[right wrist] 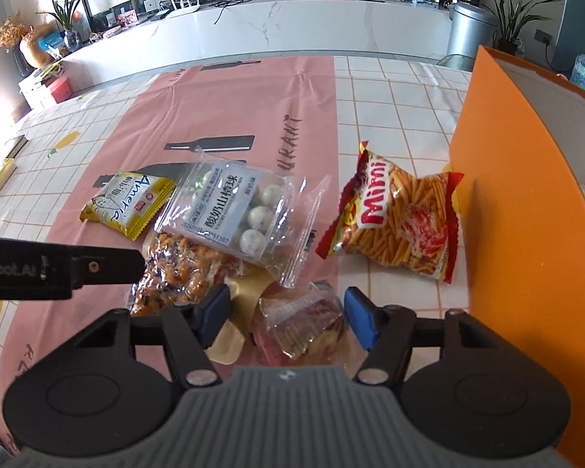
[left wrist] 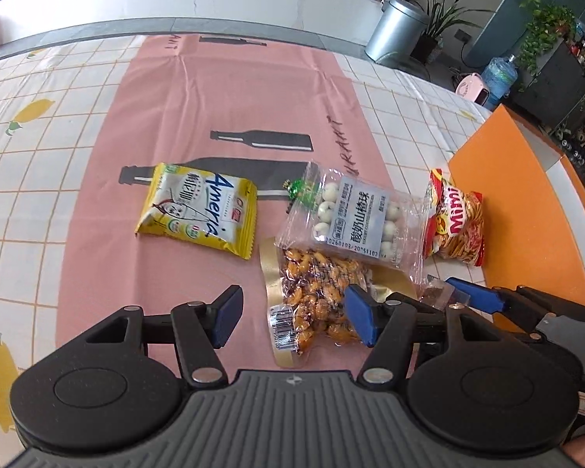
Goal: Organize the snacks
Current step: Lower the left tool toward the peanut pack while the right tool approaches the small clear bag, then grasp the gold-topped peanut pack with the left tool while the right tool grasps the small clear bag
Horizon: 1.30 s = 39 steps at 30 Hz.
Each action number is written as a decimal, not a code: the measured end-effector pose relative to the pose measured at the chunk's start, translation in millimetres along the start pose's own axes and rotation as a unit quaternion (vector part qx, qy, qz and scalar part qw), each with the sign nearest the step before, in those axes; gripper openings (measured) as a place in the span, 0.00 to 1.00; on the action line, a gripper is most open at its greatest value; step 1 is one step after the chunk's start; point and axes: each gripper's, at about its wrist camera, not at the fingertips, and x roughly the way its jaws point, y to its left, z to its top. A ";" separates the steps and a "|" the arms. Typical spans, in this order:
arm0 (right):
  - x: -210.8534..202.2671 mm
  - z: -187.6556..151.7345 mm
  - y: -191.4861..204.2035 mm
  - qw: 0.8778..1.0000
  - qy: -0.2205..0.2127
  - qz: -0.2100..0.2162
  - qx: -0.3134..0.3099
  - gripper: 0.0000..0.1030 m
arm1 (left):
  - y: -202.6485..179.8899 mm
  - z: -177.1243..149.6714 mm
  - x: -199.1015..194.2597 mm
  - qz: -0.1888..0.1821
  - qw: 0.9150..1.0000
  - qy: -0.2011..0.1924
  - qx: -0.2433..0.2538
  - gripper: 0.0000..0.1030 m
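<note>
Over the pink runner [left wrist: 199,89] of the checked tablecloth [left wrist: 39,179], both grippers tilted steeply down at a heap of snacks. Left gripper [left wrist: 292,314] spread wide, nothing pinched: one blue pad over bare cloth, the other right at the edge of the gold-trimmed bag of orange candies [left wrist: 319,296], contact too close to call. Right gripper [right wrist: 288,318] straddling a small clear-wrapped snack pack [right wrist: 302,325], pads on either side but not visibly pressing, so loose for now. No earlier shot to compare with.

Clear pouch of white yogurt balls [right wrist: 238,214] lying partly on top of the candy bag, just past the right gripper's fingertips. Yellow Ameria packet [left wrist: 201,208] off to the left, apart from the pile. Red Mimi chips bag [right wrist: 397,226] further out on the right, up against the orange box [right wrist: 522,202] standing along that edge of the table. Left gripper's black finger poking into the right wrist view from the left, above the candy bag.

Beyond the table: white counter [right wrist: 292,19], grey bin [left wrist: 396,29], potted plants [left wrist: 444,19], water jug [left wrist: 499,74].
</note>
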 end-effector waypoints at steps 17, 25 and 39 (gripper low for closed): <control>-24.5 -20.5 -4.9 0.999 0.004 0.015 -0.035 0.63 | -3.6 -10.6 6.3 0.031 0.999 0.041 -0.009 0.56; -26.6 -25.6 -11.0 0.998 0.028 0.058 -0.014 0.48 | -6.2 -25.4 -3.8 0.010 0.998 0.067 -0.007 0.42; -40.1 -35.7 -17.4 0.999 0.037 0.035 0.012 0.46 | -19.9 -35.2 -27.9 0.043 0.995 0.036 0.087 0.53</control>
